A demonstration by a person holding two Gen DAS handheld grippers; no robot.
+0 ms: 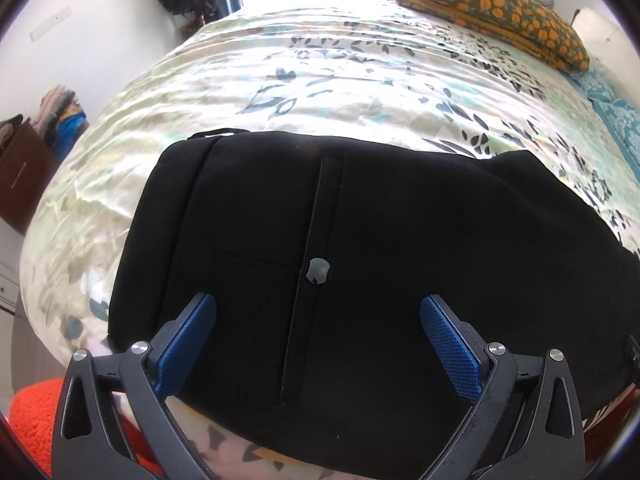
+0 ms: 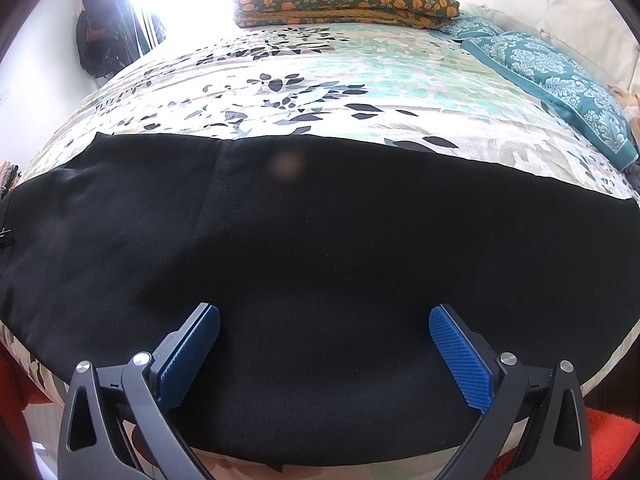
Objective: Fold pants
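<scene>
**Currently: both grippers spread wide above black pants on the bed**

1. Landmark. All positions below refer to the pants (image 1: 360, 248), a black garment lying flat on the leaf-patterned bedspread (image 1: 280, 80) at the near side of the bed.

2. Edges and clearance.
- The far edge of the pants runs roughly straight across the bedspread in the right wrist view (image 2: 320, 220); beyond it lies a broad stretch of bare bedspread (image 2: 300, 92).
- The near edge of the pants lies just short of the mattress edge, with a narrow strip of bedspread showing below it.
- A folded orange-flowered blanket (image 1: 492, 8) sits well beyond the pants at the far end of the bed.
- Teal patterned pillows (image 2: 560, 76) lie beyond the pants and to their right, near a white headboard (image 2: 540, 4).
- An orange rug (image 1: 32, 432) lies below the near edge of the pants.

3. Garment condition.
- The fabric lies smooth, with faint creases only.
- A vertical placket with one grey button (image 1: 317, 271) is visible, and the waistband end lies to the left.

4. Gripper state.
- Left gripper (image 1: 318, 312): jaws wide apart, holding nothing, poised over the button area.
- Right gripper (image 2: 325, 320): jaws wide apart, holding nothing, poised over plain fabric near the near edge of the pants.
</scene>
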